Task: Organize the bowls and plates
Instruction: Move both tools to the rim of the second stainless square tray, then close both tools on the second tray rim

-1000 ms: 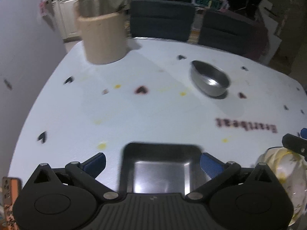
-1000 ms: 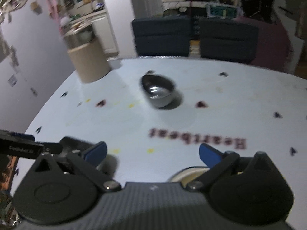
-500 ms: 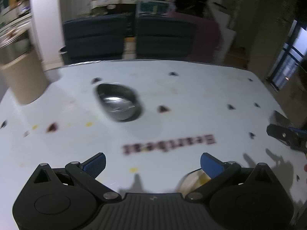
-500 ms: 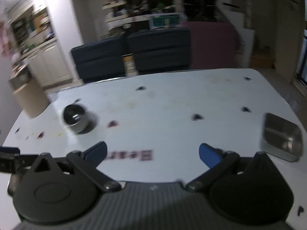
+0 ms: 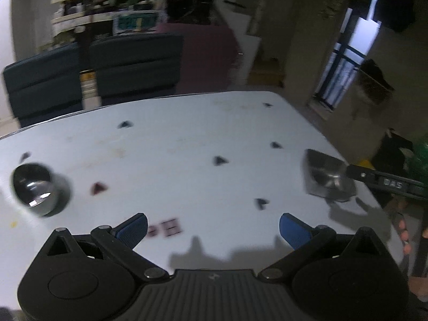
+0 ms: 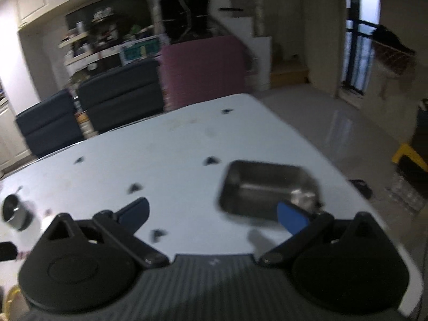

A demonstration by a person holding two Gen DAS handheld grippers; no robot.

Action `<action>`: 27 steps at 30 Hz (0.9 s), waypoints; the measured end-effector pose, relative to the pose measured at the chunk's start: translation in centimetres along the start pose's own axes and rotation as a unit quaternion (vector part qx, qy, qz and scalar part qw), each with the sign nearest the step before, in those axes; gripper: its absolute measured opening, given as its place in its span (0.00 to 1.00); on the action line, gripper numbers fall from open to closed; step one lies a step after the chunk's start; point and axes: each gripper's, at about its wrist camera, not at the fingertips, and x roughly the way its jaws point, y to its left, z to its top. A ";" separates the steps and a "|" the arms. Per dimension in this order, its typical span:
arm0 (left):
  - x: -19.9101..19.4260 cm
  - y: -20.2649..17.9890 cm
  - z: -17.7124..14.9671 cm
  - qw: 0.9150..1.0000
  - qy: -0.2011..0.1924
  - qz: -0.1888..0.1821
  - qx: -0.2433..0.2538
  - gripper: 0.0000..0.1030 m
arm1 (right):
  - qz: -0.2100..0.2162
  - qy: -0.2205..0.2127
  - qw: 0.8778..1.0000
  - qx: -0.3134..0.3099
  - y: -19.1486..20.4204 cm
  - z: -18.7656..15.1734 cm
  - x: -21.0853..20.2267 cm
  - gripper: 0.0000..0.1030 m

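In the left wrist view the table (image 5: 187, 176) fills the middle of the frame. A bowl (image 5: 33, 187) sits on it at the far left, a tray (image 5: 325, 175) on it at the right, near the table's right edge. The right gripper (image 5: 385, 183) reaches in from the right edge of the frame, its tip over the tray. Two chairs (image 5: 136, 64) stand behind the table, upper left. In the right wrist view the tray (image 6: 267, 190) lies right of centre, the bowl (image 6: 13, 211) at the far left edge, well apart.
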 end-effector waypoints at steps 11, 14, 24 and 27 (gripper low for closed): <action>3.5 -5.3 1.3 0.998 -0.025 -0.063 0.006 1.00 | -0.045 -0.002 0.997 0.060 -8.0 -1.6 3.5 0.81; 4.4 -5.6 1.4 0.997 -0.023 -0.071 0.008 0.99 | -0.048 0.010 0.996 0.076 -9.5 -1.8 5.3 0.72; 6.6 -3.5 1.6 0.995 -0.012 -0.095 -0.025 0.86 | -0.012 0.032 0.993 0.111 -9.3 -1.8 9.3 0.56; 7.1 -3.1 1.8 0.993 -0.010 -0.107 -0.041 0.81 | -0.004 0.033 0.994 0.103 -8.7 -1.7 9.8 0.34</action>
